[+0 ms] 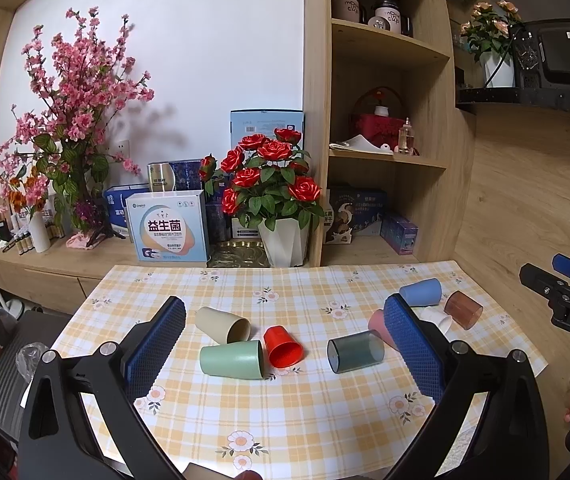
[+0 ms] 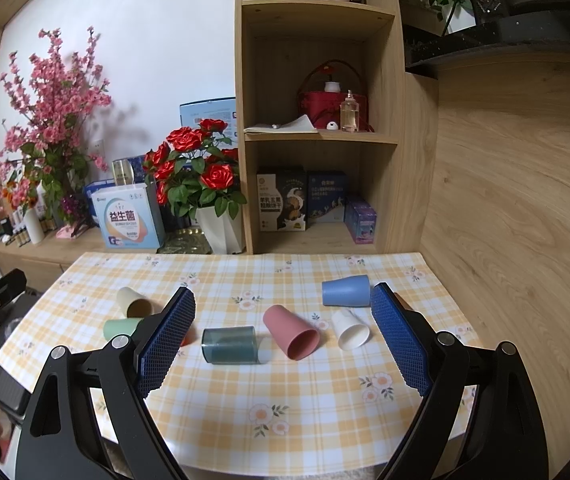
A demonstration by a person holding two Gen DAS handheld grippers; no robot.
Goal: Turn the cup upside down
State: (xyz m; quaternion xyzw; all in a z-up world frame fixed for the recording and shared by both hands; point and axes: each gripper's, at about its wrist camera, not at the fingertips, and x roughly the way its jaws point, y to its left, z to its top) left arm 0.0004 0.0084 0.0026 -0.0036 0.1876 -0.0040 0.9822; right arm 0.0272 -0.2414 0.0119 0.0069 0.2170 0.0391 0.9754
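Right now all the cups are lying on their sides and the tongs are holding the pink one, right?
Not quite. The cups do lie on their sides, but the right wrist view shows the right tongs open and empty above the pink cup.

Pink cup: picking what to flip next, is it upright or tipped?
Tipped: the pink cup lies on its side, open mouth facing the camera.

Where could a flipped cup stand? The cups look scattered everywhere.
Free: the near strip of the tablecloth, in front of the grey cup and pink cup; also the far strip toward the rose pot. Crowded: the middle band, from beige cup to brown cup.
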